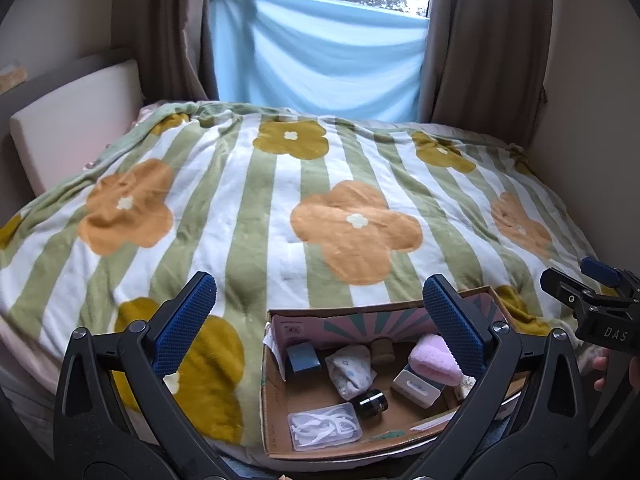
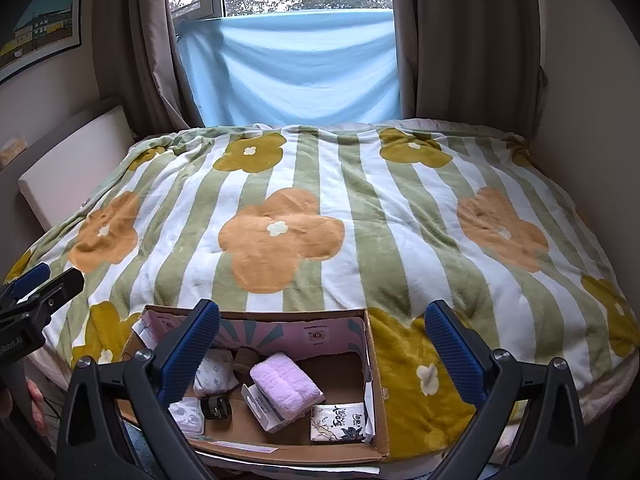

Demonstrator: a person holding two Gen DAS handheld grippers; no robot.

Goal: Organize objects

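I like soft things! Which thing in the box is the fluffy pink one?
The folded pink towel, lying on top of the white packet in the cardboard box. Everything else there is white, dark or patterned.

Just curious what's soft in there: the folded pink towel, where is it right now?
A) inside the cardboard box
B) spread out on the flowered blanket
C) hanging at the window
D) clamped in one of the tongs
A: the pink towel lies inside the cardboard box among other small items.

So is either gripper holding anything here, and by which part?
Nothing is held. The left gripper and the right gripper are both open and bare above the cardboard box.
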